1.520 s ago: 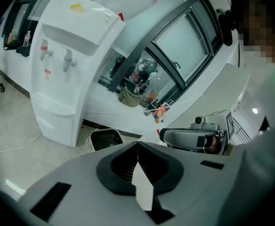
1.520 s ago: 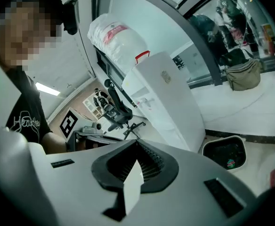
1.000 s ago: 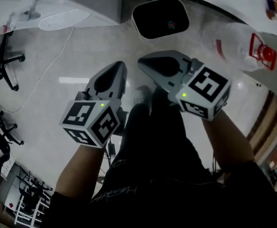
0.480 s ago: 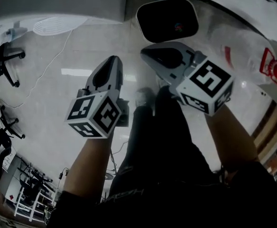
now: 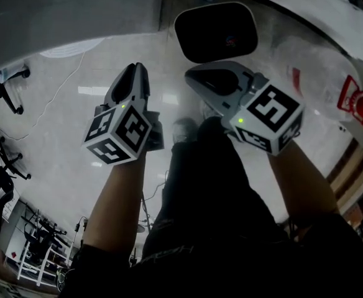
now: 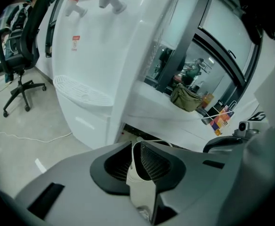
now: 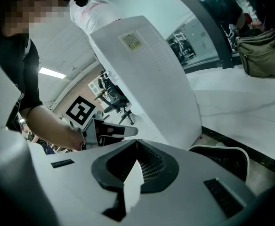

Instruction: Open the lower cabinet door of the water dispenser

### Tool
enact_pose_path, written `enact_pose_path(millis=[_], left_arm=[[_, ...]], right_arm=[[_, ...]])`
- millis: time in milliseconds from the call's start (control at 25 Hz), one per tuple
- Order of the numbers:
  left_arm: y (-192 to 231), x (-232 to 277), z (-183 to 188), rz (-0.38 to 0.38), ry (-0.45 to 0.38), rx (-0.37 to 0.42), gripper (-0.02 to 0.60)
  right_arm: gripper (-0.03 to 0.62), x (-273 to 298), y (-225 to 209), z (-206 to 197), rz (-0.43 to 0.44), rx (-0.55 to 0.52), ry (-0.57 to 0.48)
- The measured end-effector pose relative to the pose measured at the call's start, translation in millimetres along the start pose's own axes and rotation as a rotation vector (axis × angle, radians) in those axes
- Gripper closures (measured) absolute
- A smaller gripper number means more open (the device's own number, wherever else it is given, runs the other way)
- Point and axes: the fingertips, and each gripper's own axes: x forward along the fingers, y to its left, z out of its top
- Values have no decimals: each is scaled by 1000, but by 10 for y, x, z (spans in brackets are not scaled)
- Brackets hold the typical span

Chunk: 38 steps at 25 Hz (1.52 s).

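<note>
well, at the far left of the left gripper view an office chair [image 6: 16,74] stands on the pale floor [image 6: 15,126], beside the white water dispenser [image 6: 104,46]. under its drip tray [image 6: 81,92] the lower cabinet door [image 6: 83,126] lies flush and closed. it is ahead of the left gripper [image 6: 133,147] and not touched by it. that gripper's fingers are opening, with a thin gap and nothing between them. in the head view it is held side by side with the right gripper [image 5: 192,78], both pointing away over the floor. the right gripper's fingers are pressed together and empty, facing the dispenser's white side. right of them a black bin [image 7: 231,161] with a white rim sits on the floor.
</note>
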Motion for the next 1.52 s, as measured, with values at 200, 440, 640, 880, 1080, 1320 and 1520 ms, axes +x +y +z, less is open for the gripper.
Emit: enact_pose_path(millis=[200, 440, 640, 880, 1080, 1320, 1520], left_arm=[[6, 197, 62, 35, -1, 17, 498], [186, 443, 113, 72, 34, 18, 438], [389, 617, 75, 124, 52, 6, 406], [471, 780, 111, 138, 51, -42, 360], [528, 849, 182, 166, 41, 2, 319], [630, 930, 264, 231, 18, 3, 318], [678, 930, 313, 282, -1, -26, 319]], right_arm=[[582, -37, -133, 64, 3, -16, 3], [582, 19, -262, 136, 25, -29, 18], [582, 55, -311, 109, 37, -31, 35], [582, 59, -329, 103, 41, -14, 60], [582, 57, -343, 73, 53, -16, 60], [582, 31, -339, 71, 54, -22, 60], [582, -44, -345, 1, 52, -9, 83]])
